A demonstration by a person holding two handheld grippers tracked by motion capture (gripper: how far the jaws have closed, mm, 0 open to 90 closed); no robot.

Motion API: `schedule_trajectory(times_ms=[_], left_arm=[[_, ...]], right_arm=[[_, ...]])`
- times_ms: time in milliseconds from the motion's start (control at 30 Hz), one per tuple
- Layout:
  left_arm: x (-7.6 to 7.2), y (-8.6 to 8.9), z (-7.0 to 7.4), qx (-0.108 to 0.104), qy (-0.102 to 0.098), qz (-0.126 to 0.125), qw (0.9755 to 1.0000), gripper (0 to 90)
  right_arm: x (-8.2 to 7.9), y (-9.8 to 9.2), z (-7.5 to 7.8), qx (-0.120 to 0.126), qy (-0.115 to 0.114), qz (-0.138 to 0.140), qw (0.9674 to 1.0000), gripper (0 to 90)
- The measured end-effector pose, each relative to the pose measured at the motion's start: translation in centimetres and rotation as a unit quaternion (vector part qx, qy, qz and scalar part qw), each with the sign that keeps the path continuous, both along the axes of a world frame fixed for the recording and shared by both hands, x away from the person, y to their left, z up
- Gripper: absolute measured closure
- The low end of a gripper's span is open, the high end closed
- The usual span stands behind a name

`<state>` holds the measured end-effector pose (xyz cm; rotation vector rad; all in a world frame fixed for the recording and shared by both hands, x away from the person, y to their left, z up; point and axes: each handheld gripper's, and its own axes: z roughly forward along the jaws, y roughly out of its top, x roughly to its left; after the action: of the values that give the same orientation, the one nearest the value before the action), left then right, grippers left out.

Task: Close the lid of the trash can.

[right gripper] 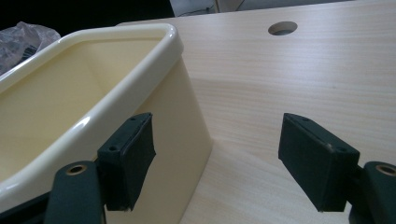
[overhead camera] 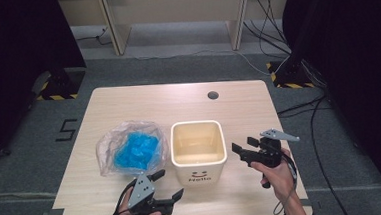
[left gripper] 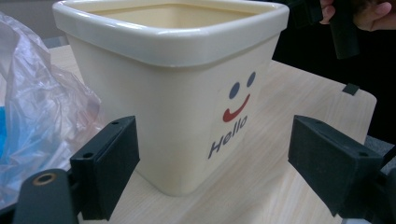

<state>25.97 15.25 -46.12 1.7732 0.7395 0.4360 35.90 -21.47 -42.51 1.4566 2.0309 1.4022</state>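
Note:
A cream square bin (overhead camera: 199,173) with a smiley face and "Hello" on its front stands mid-table, and what I see of its inside is empty. Left of it lies a clear plastic bag (overhead camera: 131,148) with crumpled blue material inside. My left gripper (overhead camera: 168,185) is open near the table's front edge, pointing at the bin's front left corner. In the left gripper view the bin (left gripper: 177,93) rises just beyond the left gripper (left gripper: 219,158). My right gripper (overhead camera: 245,145) is open beside the bin's right wall. In the right gripper view its left pad (right gripper: 128,158) stands close to the bin's outer wall (right gripper: 187,121), with bare table between the jaws of the right gripper (right gripper: 223,158).
The wooden table (overhead camera: 128,104) has a round cable hole (overhead camera: 213,95) at the back centre. Bare tabletop lies behind and to the right of the bin. On the floor beyond stand stands, cables and dark curtains. The bag (left gripper: 37,107) bulges close to the left gripper's left jaw.

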Motion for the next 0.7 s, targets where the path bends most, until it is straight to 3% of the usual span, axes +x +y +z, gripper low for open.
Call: schedule_trajectory(times_ms=[233, 700], left_arm=[[-0.1, 0.3, -0.5, 0.007, 0.002, 0.001, 1.0000, 15.6], [-0.1, 0.5, -1.2, 0.019, 0.001, 0.000, 0.9998, 15.6]], right_arm=[[-1.0, -0.3, -0.9, 0.017, -0.001, -0.003, 0.9998, 26.5], [-2.4, -1.1, -3.0, 0.016, 0.015, -0.003, 0.9998, 24.8]])
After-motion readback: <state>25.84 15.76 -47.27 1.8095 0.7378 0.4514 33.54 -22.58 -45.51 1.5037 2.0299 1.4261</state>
